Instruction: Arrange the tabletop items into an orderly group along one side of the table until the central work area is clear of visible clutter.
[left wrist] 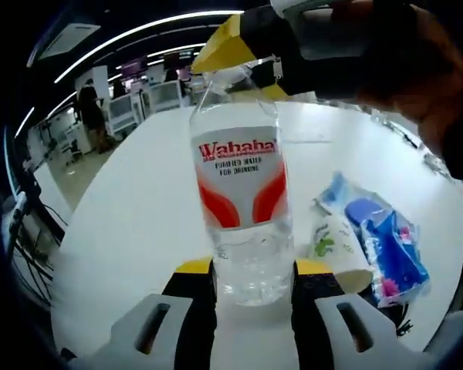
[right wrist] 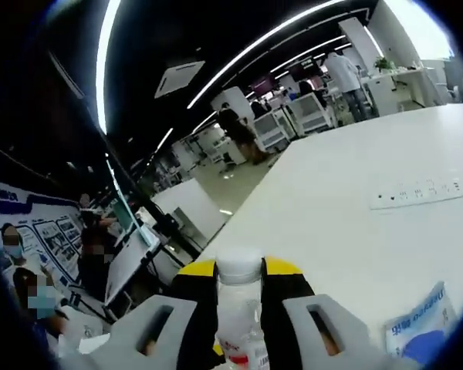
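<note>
Two grippers clamp one clear water bottle (left wrist: 243,200), red-and-white labelled, upright on the white table (left wrist: 139,223): the left gripper (left wrist: 252,281) at its base, the right gripper (right wrist: 239,281) at its white-capped neck.

Ceiling light strips (right wrist: 293,35) overhead; socket strip (right wrist: 420,193) set in white tabletop; people (right wrist: 239,131) standing by distant desks.

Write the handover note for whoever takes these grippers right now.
Left gripper: jaws either side of the bottle base, bottle upright on the table.
Right gripper: shut on the bottle's cap.
Paper cup lies on its side beside blue packets, right of the bottle.
Done: nothing visibly grouped yet.
Left: place the bottle at one side, then move the cup and packets next to it.
</note>
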